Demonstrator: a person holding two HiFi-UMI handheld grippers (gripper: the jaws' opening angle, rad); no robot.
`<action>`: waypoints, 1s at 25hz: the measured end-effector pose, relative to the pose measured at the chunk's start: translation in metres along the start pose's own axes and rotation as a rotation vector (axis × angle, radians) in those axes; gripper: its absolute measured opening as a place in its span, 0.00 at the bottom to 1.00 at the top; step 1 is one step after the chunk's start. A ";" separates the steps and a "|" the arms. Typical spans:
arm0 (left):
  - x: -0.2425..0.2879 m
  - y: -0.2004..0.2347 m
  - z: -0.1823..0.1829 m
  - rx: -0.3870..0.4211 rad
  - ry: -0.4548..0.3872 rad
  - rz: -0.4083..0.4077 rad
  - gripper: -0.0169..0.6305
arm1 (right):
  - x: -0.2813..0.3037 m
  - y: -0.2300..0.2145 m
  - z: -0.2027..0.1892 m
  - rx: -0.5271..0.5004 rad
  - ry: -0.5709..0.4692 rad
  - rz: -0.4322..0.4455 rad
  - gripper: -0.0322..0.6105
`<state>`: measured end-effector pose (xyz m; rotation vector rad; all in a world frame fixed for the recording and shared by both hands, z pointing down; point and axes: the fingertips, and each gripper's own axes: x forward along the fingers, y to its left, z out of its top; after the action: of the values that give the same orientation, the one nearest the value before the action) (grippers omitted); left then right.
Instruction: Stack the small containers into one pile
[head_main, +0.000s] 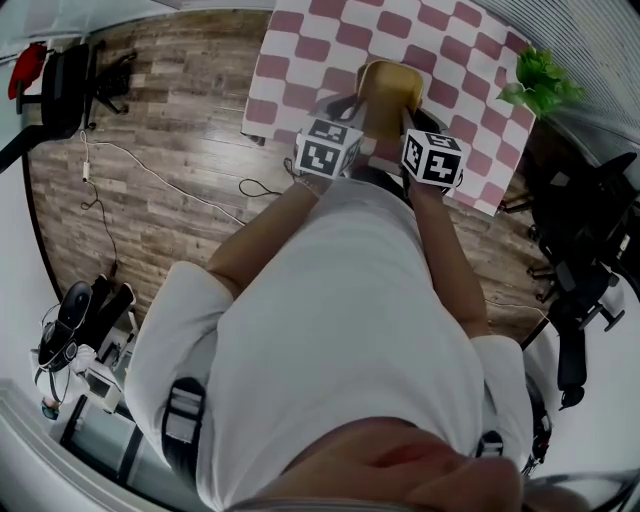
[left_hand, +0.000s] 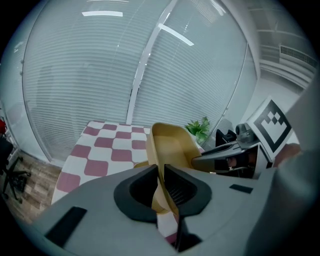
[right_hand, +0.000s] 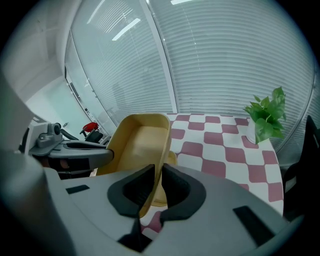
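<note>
So, the yellow container (head_main: 391, 84) is pinched from both sides right now. In the left gripper view my left tongs (left_hand: 161, 176) are clamped on its one side wall, with the thin yellow rim squeezed between the black pads. In the right gripper view the right tongs (right_hand: 156, 176) are doing the same on the opposite wall. Both pairs are closed on that container, not spread. It's a shallow rounded-rectangle tub, open side up and empty inside from what I see.

From the head view it sits over the near part of the surface (head_main: 300, 47), the one with the pink and white checked cloth, between the two marker cubes. I honestly can't tell whether its bottom touches the cloth. A bit of yellow edge pokes out just under it in both gripper views. It could be a second tub nested below, but I can't say for sure.

Further out there's a small green plant (right_hand: 266, 116) at the far corner of the surface. Window blinds (right_hand: 225, 55) are behind that. A dark office chair (head_main: 583, 232) stands off to the right, and a loose cable (head_main: 150, 175) lies on the wooden floor (head_main: 160, 110).
</note>
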<state>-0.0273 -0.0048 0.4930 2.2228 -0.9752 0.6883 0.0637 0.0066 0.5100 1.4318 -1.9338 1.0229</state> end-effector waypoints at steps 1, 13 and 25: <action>0.002 -0.003 0.000 -0.002 0.002 -0.002 0.11 | -0.002 -0.003 -0.001 -0.002 -0.001 -0.002 0.15; 0.025 -0.001 -0.036 -0.063 0.071 0.046 0.11 | 0.023 -0.017 -0.022 -0.099 0.100 0.042 0.15; 0.059 0.022 -0.063 -0.102 0.128 0.085 0.11 | 0.068 -0.026 -0.044 -0.141 0.191 0.055 0.15</action>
<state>-0.0231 0.0005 0.5822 2.0331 -1.0219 0.7907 0.0670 0.0004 0.5945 1.1659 -1.8750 0.9886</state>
